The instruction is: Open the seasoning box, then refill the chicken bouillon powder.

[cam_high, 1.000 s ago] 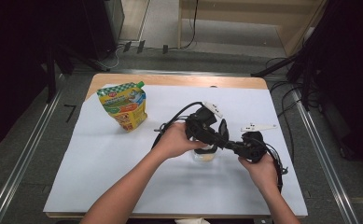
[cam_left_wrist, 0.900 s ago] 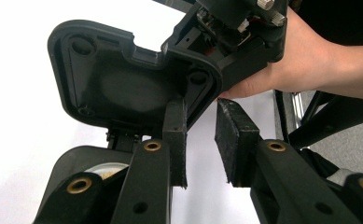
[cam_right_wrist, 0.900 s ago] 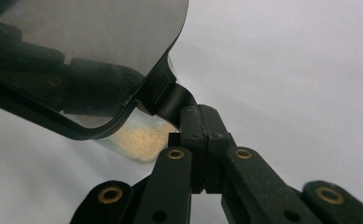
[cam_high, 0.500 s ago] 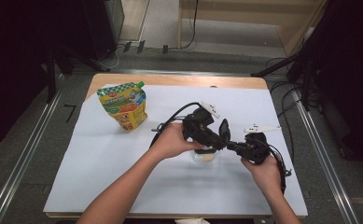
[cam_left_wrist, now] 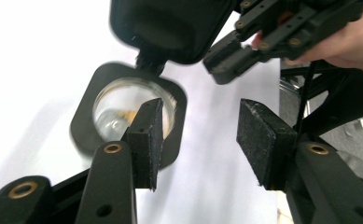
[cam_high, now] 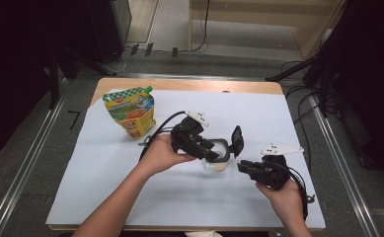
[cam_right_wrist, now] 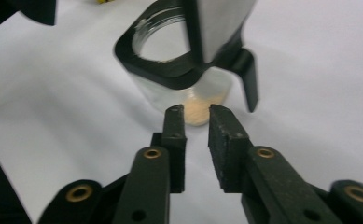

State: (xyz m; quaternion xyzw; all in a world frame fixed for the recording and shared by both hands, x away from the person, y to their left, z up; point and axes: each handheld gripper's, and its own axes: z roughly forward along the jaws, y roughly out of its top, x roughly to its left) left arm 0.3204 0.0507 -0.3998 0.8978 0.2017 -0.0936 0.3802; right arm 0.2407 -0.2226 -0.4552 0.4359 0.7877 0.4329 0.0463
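1. Left gripper [cam_high: 218,150], fingers [cam_left_wrist: 145,135]: parted to a middling gap, having just been opening, with nothing between the pads; in the left gripper view bare white sheet shows in the gap.
2. Right gripper [cam_high: 243,167], fingers [cam_right_wrist: 226,135]: a narrow gap, having just been opening from closed, and nothing held; in the right gripper view the tips aim at the jar's lower wall and stop just short of it.
3. Clear glass jar with a square black collar and a hinged black flip lid [cam_high: 215,158]: stands upright on the worktop, a little right of centre and nearer the front edge. The lid [cam_high: 237,140] is swung up and stands open on the collar's right side. A small amount of pale orange-tan powder [cam_right_wrist: 198,111] lies in the bottom.
4. Relation for the coming move: the jar's long axis is vertical. It lies just below and left of the left fingers, and just ahead of the right fingers. The left gripper is the nearer, its tips over the collar; the right is close but clear.
5. Green, yellow and orange printed stand-up pouch with a green corner spout [cam_high: 130,109]: upright near the rear left corner, well apart from both grippers.
6. White sheet over the wooden worktop [cam_high: 130,197]: carries all the items.
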